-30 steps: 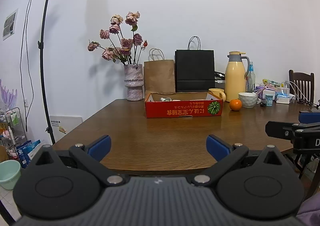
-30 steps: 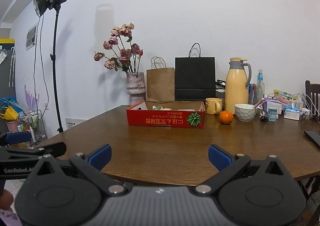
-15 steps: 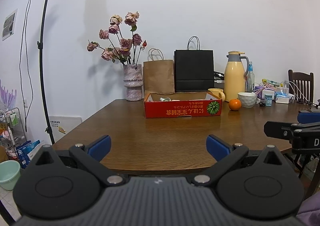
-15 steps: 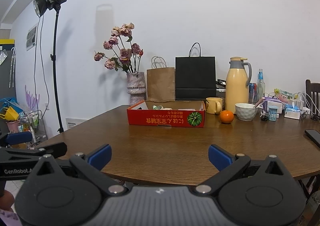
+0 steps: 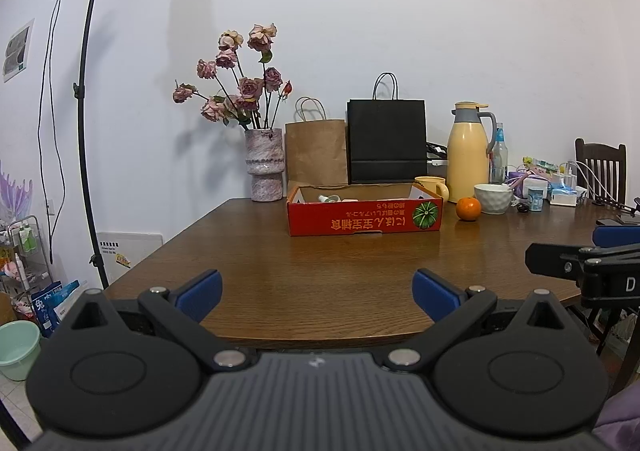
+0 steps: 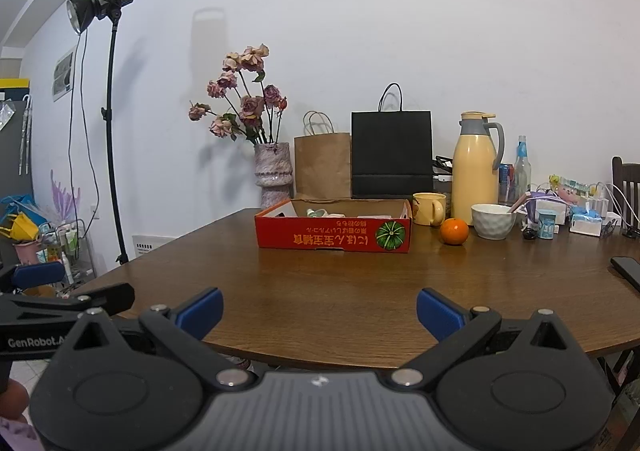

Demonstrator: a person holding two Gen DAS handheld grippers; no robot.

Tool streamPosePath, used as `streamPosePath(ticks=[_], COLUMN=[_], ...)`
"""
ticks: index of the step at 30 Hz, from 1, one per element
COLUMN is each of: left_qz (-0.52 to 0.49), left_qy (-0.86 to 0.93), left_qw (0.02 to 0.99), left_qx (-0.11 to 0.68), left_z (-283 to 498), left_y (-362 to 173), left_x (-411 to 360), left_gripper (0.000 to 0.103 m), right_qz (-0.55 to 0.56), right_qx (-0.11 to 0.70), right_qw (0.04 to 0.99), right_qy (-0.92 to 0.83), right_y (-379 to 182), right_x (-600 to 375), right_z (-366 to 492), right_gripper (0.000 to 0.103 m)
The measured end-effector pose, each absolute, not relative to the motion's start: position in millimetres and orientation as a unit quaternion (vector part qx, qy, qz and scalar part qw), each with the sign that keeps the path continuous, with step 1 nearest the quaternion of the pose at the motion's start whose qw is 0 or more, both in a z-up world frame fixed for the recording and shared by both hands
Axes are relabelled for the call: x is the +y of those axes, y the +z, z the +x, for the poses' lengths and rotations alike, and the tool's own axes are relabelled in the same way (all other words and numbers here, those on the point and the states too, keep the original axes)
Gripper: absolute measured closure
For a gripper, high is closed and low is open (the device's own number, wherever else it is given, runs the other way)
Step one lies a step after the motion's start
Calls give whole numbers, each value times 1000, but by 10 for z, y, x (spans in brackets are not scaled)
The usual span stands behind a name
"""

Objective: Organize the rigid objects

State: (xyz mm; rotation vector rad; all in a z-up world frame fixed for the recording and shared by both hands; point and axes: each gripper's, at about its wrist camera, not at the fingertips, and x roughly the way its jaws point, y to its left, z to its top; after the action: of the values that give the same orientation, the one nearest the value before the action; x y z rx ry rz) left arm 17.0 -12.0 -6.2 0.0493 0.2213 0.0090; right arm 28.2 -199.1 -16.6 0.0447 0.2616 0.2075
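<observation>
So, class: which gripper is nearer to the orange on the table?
Right, though only slightly. The right gripper sits at the table's near edge, left of the orange; the left gripper sits further left still. Both are open and far from it.

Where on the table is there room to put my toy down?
The table is bare between its near edge and the red box, and left of the box. It is crowded along the back right: mug, orange, bowl, thermos and small clutter.
</observation>
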Motion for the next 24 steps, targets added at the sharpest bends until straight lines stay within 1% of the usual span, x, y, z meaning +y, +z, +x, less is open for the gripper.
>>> streamPosePath(ticks=[24], left_qz=[25], left_qy=[4], left_qw=[994], left_qx=[110], left_z=[168], left_y=[-65], left_x=[-137], left_gripper=[0], right_qz=[24], right_qx=[133], right_qw=[985], right_qy=[104], right_y=[-183], right_x=[-1955], right_z=[295], right_gripper=[0])
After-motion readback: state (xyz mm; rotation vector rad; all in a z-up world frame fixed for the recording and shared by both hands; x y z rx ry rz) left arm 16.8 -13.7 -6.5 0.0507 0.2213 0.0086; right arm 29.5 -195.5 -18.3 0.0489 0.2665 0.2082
